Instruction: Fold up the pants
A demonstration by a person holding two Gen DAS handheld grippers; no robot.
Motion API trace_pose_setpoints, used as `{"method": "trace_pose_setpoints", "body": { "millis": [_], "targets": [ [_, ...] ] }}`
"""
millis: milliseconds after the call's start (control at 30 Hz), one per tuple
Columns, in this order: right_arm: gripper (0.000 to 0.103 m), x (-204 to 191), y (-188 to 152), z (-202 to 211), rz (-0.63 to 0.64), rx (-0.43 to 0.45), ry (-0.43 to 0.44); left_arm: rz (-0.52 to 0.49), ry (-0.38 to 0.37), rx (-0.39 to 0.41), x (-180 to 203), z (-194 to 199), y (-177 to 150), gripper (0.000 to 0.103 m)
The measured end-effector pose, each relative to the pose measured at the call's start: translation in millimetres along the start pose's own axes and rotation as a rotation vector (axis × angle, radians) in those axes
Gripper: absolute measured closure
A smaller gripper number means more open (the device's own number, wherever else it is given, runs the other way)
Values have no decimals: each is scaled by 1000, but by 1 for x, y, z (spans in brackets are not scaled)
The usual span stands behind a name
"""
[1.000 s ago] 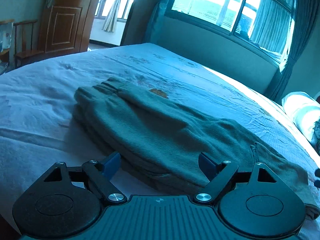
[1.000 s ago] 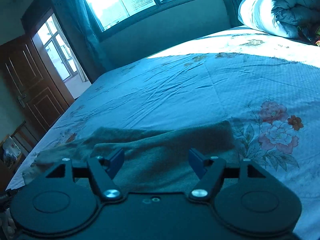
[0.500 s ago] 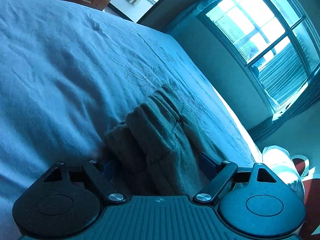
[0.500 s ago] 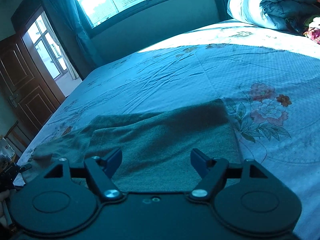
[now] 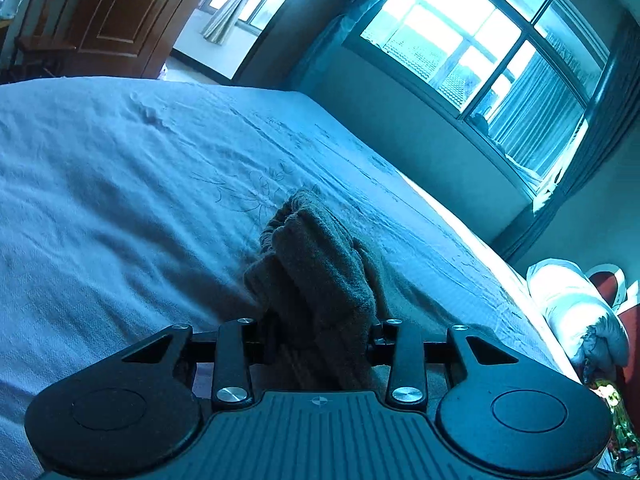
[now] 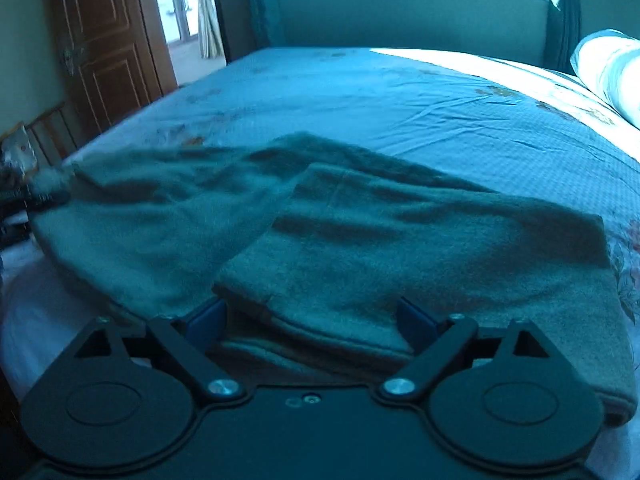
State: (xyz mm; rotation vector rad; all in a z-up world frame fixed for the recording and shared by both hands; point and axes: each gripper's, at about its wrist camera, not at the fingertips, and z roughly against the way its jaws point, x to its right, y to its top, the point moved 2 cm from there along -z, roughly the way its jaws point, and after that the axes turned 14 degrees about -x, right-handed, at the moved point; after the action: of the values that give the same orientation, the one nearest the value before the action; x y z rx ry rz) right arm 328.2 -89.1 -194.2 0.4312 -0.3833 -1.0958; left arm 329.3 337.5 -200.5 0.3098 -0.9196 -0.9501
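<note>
The pants [image 6: 360,240] lie along the bed's [image 5: 120,180] near edge; left tool [image 5: 320,340] clamped on the bunched waistband, right tool [image 6: 312,320] apart at the leg hems. Thick fabric may slip from the left clamp, spoiling the fold

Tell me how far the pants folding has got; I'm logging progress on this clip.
Done: the pants lie on the bed with one layer already doubled over. In hand: the left gripper is shut on a bunched end, while the right gripper is open at the near edge. Left: the final fold and flattening.
</note>
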Motion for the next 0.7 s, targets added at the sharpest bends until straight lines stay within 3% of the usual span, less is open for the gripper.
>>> {"method": "trace_pose_setpoints", "body": {
  "millis": [67, 167, 200, 267, 333, 500, 600, 700],
  "targets": [
    [6, -3, 0, -8, -7, 14, -29, -13, 16, -9, 4, 0, 2, 66],
    [10, 0, 4, 3, -24, 19, -19, -39, 58, -23, 9, 2, 1, 66],
    [14, 4, 2, 14, -37, 59, 2, -48, 58, -14, 13, 7, 2, 66],
    [6, 22, -11, 42, -110, 170, 58, -87, 57, 19, 23, 20, 1, 66],
    [6, 46, -25, 57, -197, 221, 135, -148, 54, 46, 44, 28, 3, 67],
    [6, 135, -58, 75, -563, 285, 225, -373, 3, 92, 143, 45, 3, 69],
    [6, 178, -74, 80, -704, 301, 240, -518, -47, 100, 215, 43, -11, 69],
    [6, 209, -86, 87, -768, 324, 246, -642, -99, 76, 287, 30, -35, 69]
  ]
}}
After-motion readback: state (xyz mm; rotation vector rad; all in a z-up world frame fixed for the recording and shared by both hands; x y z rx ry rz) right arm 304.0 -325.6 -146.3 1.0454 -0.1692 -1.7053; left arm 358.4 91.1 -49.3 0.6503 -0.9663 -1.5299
